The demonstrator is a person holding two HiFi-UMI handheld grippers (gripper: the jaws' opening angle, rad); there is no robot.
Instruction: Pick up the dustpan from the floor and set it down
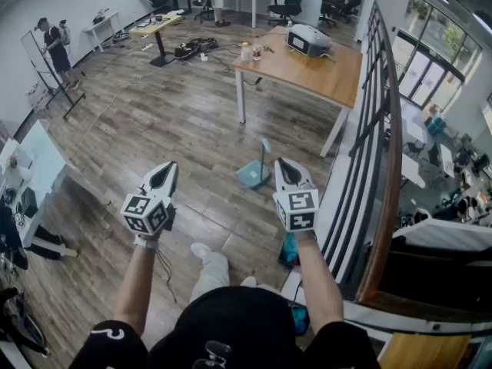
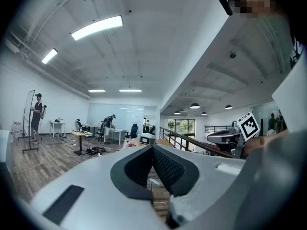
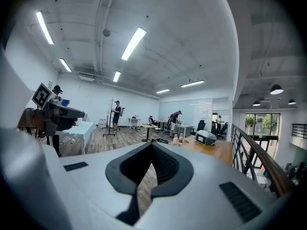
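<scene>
A teal dustpan (image 1: 252, 175) with an upright handle stands on the wood floor, just ahead of and between my two grippers. Both grippers are held up at about the same height above the floor, apart from the dustpan. My left gripper (image 1: 171, 165) is to the dustpan's left, my right gripper (image 1: 280, 162) just to its right. In the left gripper view the left gripper (image 2: 153, 146) has its tips together and nothing held, and a small teal shape shows on the floor through its gap. In the right gripper view the right gripper (image 3: 152, 144) is likewise shut and empty.
A wooden table (image 1: 323, 79) with a grey device (image 1: 307, 41) and bottles (image 1: 250, 51) stands beyond the dustpan. A dark railing (image 1: 377, 167) runs along the right. A white table (image 1: 38, 160) is at the left. People stand far off by desks.
</scene>
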